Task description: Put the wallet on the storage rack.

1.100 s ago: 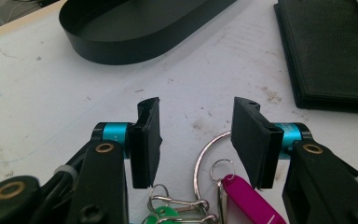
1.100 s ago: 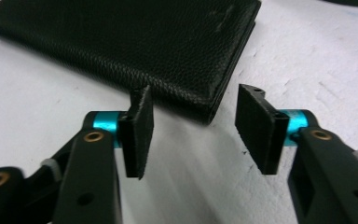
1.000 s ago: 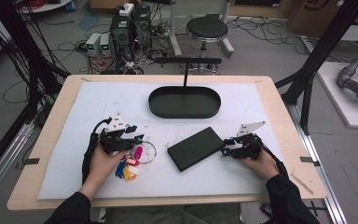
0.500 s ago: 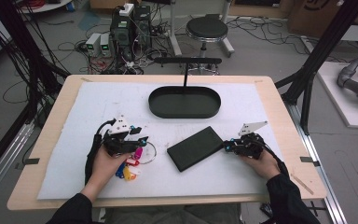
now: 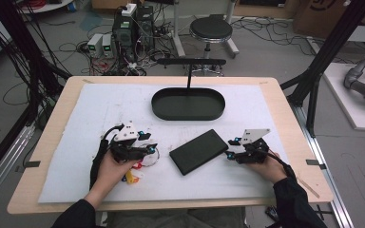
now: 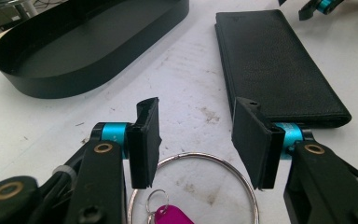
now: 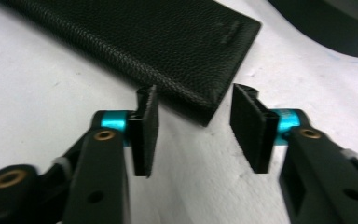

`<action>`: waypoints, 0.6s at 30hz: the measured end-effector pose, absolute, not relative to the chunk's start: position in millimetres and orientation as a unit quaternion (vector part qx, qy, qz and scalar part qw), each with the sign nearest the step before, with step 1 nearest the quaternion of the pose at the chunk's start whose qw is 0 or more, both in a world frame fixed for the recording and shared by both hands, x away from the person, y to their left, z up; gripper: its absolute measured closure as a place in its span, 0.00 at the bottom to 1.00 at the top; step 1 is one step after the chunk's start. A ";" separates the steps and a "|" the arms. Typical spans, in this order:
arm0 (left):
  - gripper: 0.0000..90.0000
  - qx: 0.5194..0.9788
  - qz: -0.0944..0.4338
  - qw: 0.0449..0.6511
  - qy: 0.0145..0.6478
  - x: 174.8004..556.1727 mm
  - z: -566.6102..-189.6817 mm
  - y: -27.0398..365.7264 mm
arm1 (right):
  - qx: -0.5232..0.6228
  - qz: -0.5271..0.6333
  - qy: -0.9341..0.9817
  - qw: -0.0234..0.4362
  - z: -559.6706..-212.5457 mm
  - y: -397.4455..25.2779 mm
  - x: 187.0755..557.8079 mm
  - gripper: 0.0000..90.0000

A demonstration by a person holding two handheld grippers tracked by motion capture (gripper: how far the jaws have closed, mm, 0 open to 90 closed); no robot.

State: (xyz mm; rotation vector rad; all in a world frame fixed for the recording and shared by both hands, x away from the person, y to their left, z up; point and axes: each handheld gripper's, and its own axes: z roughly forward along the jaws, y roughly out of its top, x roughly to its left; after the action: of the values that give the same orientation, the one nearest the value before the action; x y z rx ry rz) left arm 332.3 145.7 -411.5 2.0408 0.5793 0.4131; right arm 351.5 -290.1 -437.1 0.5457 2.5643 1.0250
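On the white mat [image 5: 100,109] that covers the table, a black leather wallet [image 5: 198,151] lies flat and slanted near the centre, with the black oval tray [image 5: 188,103] well apart from it at 12 o'clock. The left gripper [image 5: 148,146] sits at the wallet's 9 o'clock, its jaws spread wide and holding nothing; in the left gripper view they straddle the far arc of a metal key ring [image 6: 193,186], which lies on the mat with a magenta tag [image 6: 170,217] hanging from a smaller ring. Other coloured tags [image 5: 132,176] show by the left hand [image 5: 114,168], though they are too small to tell apart with certainty. The right gripper [image 5: 229,148] is at the wallet's 3 o'clock, just beside its near corner, jaws also wide and empty; in the right gripper view the wallet's corner [image 7: 205,109] lies between and just beyond the two pads [image 7: 145,128], not touching them as far as can be seen.
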 end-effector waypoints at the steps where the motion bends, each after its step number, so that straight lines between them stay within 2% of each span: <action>1: 0.57 0.833 0.168 0.472 0.236 332.3 -411.7 145.7 | 0.185 0.359 0.899 0.166 -437.7 -288.5 351.2 0.55; 3: 0.57 0.831 0.166 0.475 0.237 332.1 -411.8 145.7 | 0.173 0.362 0.898 0.179 -438.6 -286.3 352.2 0.52; 8: 0.57 0.832 0.162 0.476 0.236 332.6 -412.4 145.1 | 0.158 0.352 0.906 0.174 -444.8 -284.0 356.7 0.55; 10: 0.57 0.833 0.157 0.476 0.234 332.1 -413.1 143.0 | 0.149 0.348 0.908 0.183 -447.1 -282.4 356.3 0.62; 18: 0.57 0.837 0.152 0.475 0.227 331.0 -413.6 137.4 | 0.142 0.341 0.908 0.198 -446.7 -282.7 354.1 0.78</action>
State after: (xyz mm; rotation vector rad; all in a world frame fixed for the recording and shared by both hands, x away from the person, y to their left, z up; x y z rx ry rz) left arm 331.0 137.4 -413.6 2.0465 0.5542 0.3725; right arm 354.1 -282.7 -446.7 0.3983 2.5398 0.9543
